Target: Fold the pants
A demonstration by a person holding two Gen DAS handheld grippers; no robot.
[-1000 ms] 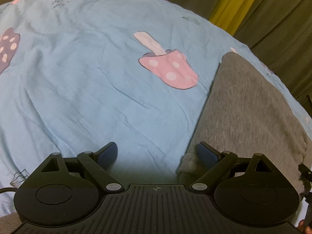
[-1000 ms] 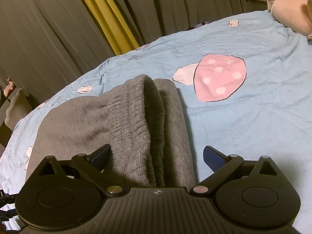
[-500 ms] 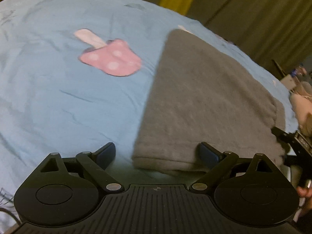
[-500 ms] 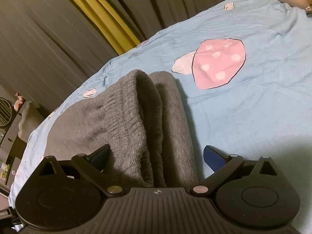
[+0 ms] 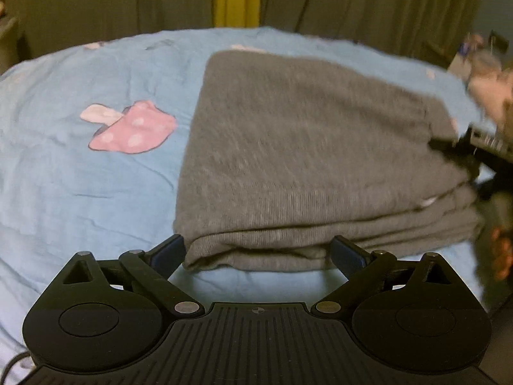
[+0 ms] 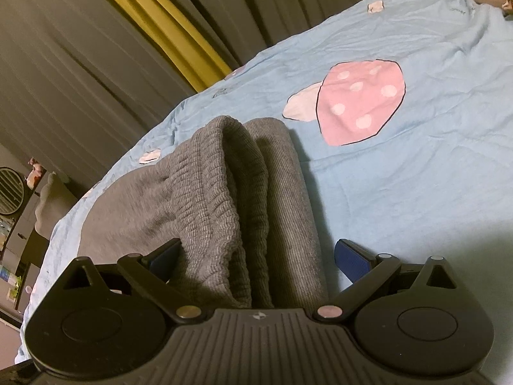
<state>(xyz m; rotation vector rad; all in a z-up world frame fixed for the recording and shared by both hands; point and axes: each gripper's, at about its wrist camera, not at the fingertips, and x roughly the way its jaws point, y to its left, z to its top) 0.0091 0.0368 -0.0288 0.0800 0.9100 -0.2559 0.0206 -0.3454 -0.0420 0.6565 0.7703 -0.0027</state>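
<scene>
Grey pants (image 5: 304, 160) — folded into a layered stack, flat on the blue mushroom-print bedsheet (image 5: 80, 176), dark curtains (image 5: 352, 0) with a yellow strip behind. Long axis of the stack: away from the left gripper (image 5: 258, 252), toward the far edge of the bed, with the near folded edge crosswise just in front of the blue pads. Left gripper: spread wide, clamped on nothing, one pad at the near left corner of the stack, the other partway along that near edge, cloth edge directly ahead between them; contact with the pads not certain. Right gripper (image 6: 256, 256): likewise spread, astride the ribbed waistband end (image 6: 224, 192), two thick rolls of fabric running forward between the fingers and back under the body of the tool; no squeeze visible. In the left wrist view, right gripper seen blurred at the stack's right edge, against the cloth. Nearer tool: both at the garment, right further in over the fabric, left at the brink. Relation deciding the coming move, as a judgement: cloth already between both pairs of fingers, so closing likely needs little further reach — left perhaps a slight advance onto the folded edge. Remaining fold, if any: not determinable.
</scene>
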